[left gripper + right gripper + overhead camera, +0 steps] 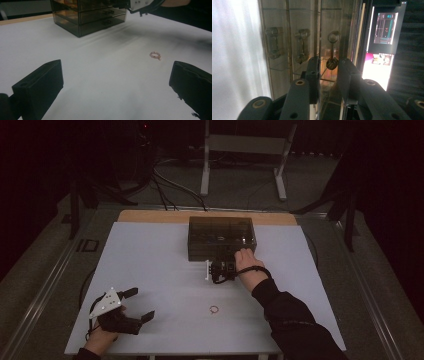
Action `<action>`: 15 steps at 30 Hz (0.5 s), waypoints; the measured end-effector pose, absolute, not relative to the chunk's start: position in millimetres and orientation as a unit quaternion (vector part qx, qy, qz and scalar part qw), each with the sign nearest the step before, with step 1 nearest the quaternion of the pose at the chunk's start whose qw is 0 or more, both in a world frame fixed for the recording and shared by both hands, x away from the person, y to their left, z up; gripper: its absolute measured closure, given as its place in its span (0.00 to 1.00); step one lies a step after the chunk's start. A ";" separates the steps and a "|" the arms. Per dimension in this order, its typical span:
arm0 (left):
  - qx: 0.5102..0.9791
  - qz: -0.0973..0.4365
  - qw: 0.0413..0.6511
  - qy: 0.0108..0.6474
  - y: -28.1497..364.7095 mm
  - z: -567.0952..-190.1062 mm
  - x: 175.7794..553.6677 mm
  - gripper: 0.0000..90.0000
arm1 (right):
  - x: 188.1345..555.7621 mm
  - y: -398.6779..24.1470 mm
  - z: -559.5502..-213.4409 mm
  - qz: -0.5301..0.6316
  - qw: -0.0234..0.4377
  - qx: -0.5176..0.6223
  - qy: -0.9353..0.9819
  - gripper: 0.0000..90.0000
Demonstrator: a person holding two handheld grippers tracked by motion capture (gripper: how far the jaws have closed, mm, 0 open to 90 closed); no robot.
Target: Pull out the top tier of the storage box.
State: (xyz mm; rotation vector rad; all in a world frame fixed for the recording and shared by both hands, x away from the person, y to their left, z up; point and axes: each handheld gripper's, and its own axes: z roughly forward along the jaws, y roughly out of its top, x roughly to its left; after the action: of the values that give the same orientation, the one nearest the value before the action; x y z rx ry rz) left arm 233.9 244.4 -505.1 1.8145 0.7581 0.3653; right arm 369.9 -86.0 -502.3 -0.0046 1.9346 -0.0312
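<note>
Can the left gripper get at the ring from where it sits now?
Probably yes. The left gripper is open, and the ring lies on bare table just ahead of its jaws with nothing between. The right gripper is away at the drawer box.

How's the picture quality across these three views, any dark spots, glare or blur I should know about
High view: dim overall, surroundings nearly black, the small ring barely resolved on the white table. Left gripper view: brighter, the near jaws soft, a grey shadow across the table's right. Right gripper view: washed-out glare at left, reflections on the smoky drawer box, a bright monitor at right.
</note>
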 end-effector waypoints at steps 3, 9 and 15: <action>0.762 0.154 0.541 0.320 244.5 -504.8 234.0 0.00 | 370.8 -84.0 -501.6 -0.016 0.571 -0.008 0.821 0.84; 0.761 0.154 0.542 0.320 244.5 -504.7 234.1 0.00 | 370.8 -80.7 -501.3 -0.021 0.574 -0.009 0.818 0.88; 0.761 0.153 0.543 0.321 244.5 -504.8 234.1 0.00 | 370.8 -80.0 -501.4 -0.025 0.575 -0.011 0.817 0.88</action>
State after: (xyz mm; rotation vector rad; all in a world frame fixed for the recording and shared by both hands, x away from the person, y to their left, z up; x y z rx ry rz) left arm 234.1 244.5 -504.8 1.8062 0.7617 0.3637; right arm 370.8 -80.0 -501.4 -0.0256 1.9142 -0.0591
